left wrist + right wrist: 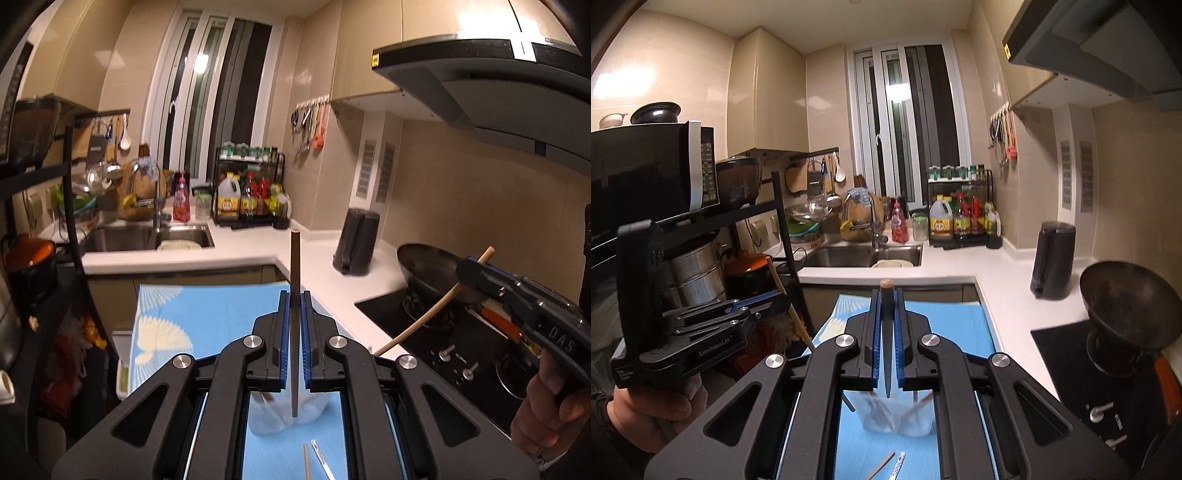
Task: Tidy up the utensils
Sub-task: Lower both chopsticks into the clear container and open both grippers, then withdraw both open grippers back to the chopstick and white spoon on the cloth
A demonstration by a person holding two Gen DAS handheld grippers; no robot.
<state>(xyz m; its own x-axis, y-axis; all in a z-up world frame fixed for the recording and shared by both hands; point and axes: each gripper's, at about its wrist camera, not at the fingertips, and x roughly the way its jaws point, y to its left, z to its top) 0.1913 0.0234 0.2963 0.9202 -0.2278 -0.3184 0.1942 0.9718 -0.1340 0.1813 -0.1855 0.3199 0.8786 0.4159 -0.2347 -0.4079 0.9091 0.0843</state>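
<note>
My left gripper [294,295] is shut on a wooden chopstick [295,266], held upright above a clear glass container [284,413] on the blue mat [207,314]. My right gripper [886,295] is shut on another chopstick [886,325], also above the glass container [897,417], which holds a few utensils. The right gripper shows in the left wrist view [476,273] gripping its pale chopstick [424,317]. The left gripper shows in the right wrist view [775,299] with its chopstick [792,314]. Loose utensils [314,458] lie on the mat in front of the container.
A white counter [325,266] wraps around to a sink [147,236], a condiment rack [251,192], a black kettle [356,240] and a wok [428,269] on the black stove [461,350]. A shelf with a microwave [653,170] and pots stands left.
</note>
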